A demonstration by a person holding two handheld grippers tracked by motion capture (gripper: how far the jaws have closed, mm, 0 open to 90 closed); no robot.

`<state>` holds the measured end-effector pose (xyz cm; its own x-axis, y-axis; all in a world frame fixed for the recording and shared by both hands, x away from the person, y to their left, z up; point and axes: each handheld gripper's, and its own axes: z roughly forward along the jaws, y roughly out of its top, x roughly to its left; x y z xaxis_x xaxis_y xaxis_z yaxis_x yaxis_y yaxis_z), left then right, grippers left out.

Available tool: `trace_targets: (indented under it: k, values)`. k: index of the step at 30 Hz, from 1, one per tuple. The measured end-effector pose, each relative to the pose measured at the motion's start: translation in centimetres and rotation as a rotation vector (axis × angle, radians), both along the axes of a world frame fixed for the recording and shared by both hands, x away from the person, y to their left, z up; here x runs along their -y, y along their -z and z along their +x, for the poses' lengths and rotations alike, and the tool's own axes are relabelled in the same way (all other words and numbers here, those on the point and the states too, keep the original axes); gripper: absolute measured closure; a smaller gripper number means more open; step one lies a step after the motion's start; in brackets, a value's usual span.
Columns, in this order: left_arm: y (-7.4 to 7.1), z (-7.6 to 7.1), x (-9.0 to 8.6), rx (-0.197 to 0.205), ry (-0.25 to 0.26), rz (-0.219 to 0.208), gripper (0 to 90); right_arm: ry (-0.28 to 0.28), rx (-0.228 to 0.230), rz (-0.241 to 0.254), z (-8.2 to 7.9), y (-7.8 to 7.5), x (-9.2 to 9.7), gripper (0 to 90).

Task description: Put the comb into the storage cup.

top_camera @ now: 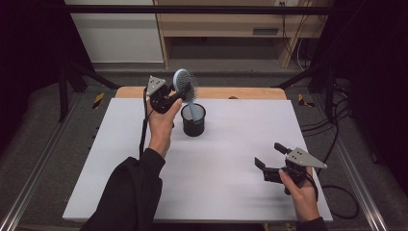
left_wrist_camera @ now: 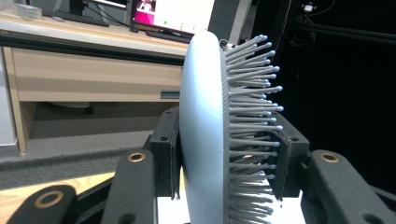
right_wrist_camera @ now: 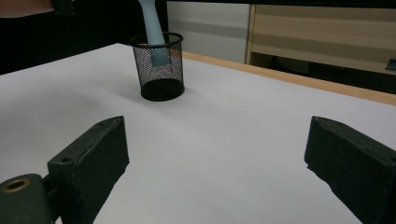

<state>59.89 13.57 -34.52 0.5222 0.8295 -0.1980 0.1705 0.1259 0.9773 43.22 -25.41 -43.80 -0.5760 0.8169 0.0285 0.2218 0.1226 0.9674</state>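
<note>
We pinch the brush (top_camera: 184,84) by its stiff, light head in our left gripper (left_wrist_camera: 224,154), handle down in the cup (top_camera: 193,120); right gripper (top_camera: 270,159) fingers spread.

No legible text, label, brand, number or sign found. Lit monitor screen (left_wrist_camera: 170,14) on wooden desk, left gripper view: white and magenta areas, small marks too blurred to read. Grey plate on wooden cabinet drawer front (top_camera: 265,31), high view: no readable marking. Yellow-black hazard tape strips (top_camera: 98,99) on floor: pattern only, no wording.
</note>
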Motion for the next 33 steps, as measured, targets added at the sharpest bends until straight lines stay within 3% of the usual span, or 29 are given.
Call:
trace_targets:
  k: [23, 33]
  values:
    - [1.8, 0.4, 0.5, -0.033, -0.006, 0.044, 53.1, -0.009, -0.003, -0.001, 0.0, 0.0, -0.2, 6.5]
    - [2.2, 0.6, 0.5, -0.044, -0.009, 0.026, 53.0, -0.009, -0.006, -0.001, 0.0, 0.1, -0.3, 6.3]
